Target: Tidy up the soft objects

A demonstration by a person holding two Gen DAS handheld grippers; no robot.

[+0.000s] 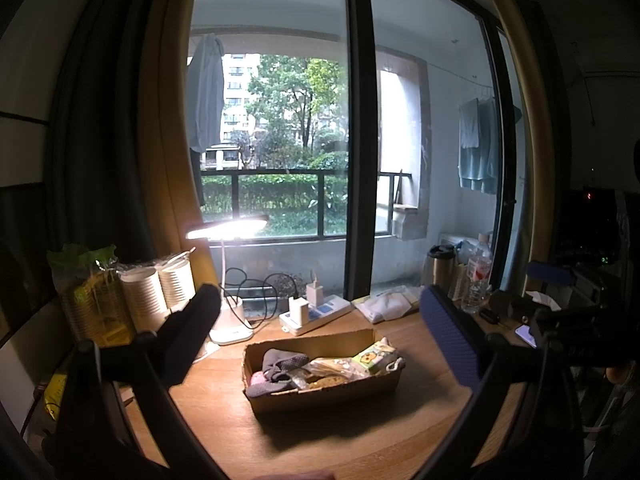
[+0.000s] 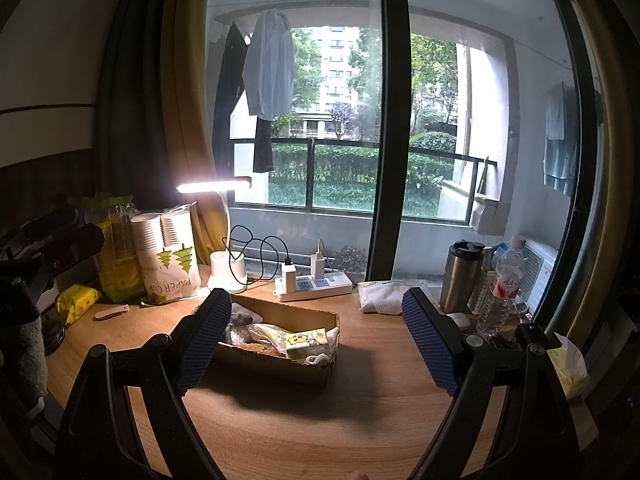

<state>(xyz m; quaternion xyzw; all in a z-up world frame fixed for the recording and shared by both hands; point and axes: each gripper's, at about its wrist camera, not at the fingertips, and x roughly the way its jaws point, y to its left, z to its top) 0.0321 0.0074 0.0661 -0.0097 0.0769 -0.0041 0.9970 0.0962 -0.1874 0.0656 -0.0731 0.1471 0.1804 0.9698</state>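
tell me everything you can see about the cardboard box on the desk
The cardboard box is a shallow, open-topped brown tray, long and narrow, sitting flat on the wooden desk at an angle to its edge. It holds soft items: grey socks, something pink, clear plastic packets and a green tissue pack with a cartoon print. Both tongs hang open above and in front of it, touching nothing.

a warm brown wooden desk (image 2: 372,408) carries a shallow open cardboard box (image 2: 280,364) at its middle. behind the box stand a lit white desk lamp (image 2: 226,272), a white power strip (image 2: 316,286) and a steel travel mug (image 2: 460,276); a clear plastic water bottle (image 2: 502,288) stands just right of the mug.
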